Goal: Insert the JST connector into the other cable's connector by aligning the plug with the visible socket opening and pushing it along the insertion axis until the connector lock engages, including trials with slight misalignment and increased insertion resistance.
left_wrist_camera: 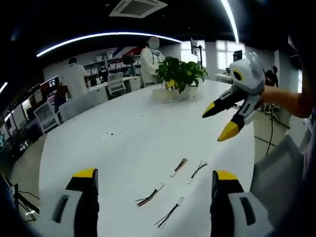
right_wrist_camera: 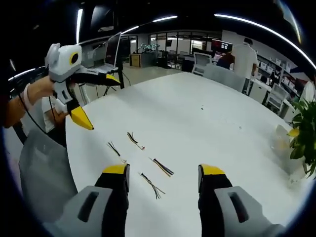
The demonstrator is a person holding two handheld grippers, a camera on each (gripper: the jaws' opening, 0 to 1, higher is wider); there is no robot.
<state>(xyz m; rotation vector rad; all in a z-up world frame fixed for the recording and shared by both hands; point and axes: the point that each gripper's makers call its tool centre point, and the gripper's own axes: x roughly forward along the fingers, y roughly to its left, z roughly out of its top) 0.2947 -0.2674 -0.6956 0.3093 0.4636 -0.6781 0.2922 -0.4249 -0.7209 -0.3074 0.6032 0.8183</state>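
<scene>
No legible text, label, brand, number or sign anywhere in either view.

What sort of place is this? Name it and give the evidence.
Probably an open-plan office or lab. A large white table holds short cables and a potted plant; beyond it stand office chairs, desks with monitors and long ceiling light strips, with people standing around.

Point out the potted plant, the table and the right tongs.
Potted plant (left_wrist_camera: 180, 74), left gripper view, on its green leaves.
Table (left_wrist_camera: 133, 143), left gripper view, on bare white top.
Right tongs (left_wrist_camera: 217, 123), left gripper view, between the two yellow tips.
</scene>
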